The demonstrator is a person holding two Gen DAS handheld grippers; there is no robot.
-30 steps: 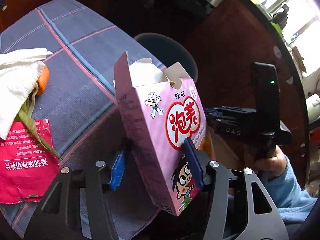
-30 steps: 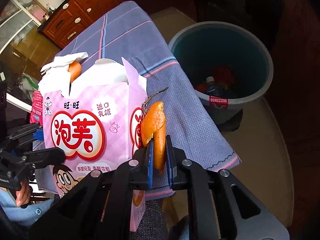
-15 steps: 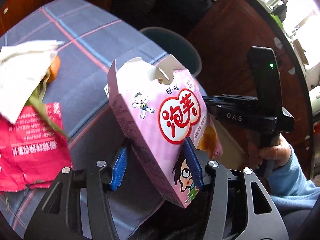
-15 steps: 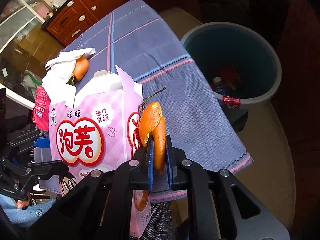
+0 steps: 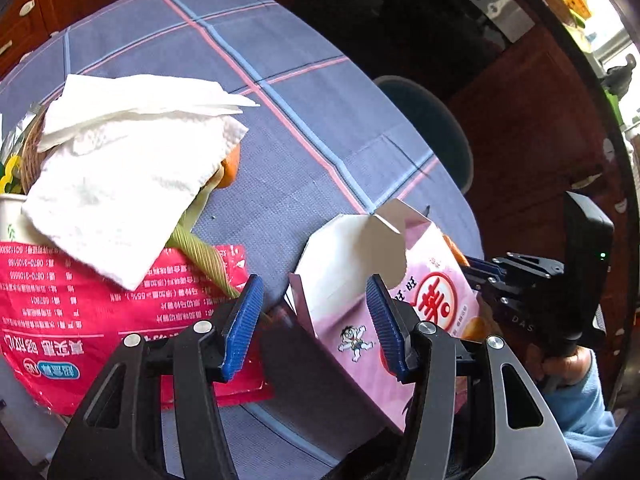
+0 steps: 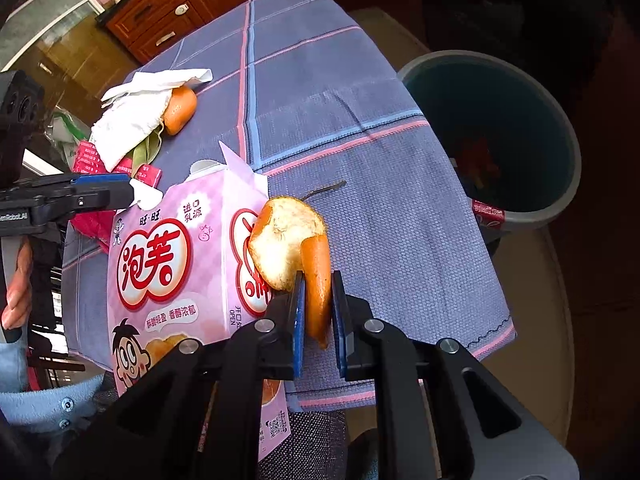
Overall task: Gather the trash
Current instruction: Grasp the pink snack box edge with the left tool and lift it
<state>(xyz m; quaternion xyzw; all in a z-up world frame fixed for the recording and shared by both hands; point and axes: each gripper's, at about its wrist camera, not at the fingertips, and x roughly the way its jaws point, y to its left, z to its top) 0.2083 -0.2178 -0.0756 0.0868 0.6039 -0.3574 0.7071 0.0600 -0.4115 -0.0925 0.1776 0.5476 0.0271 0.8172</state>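
The right gripper [image 6: 318, 312] is clamped on an orange peel [image 6: 294, 252] beside the pink box [image 5: 394, 304], which stands between the left gripper's [image 5: 316, 320] spread jaws. Carry the peel over the bin [image 6: 500, 140] before releasing; the left grip looks uncertain.

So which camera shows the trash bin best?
The right wrist view: the trash bin shows its whole round rim and the trash inside. The left wrist view shows only a dark part of it behind the table edge.
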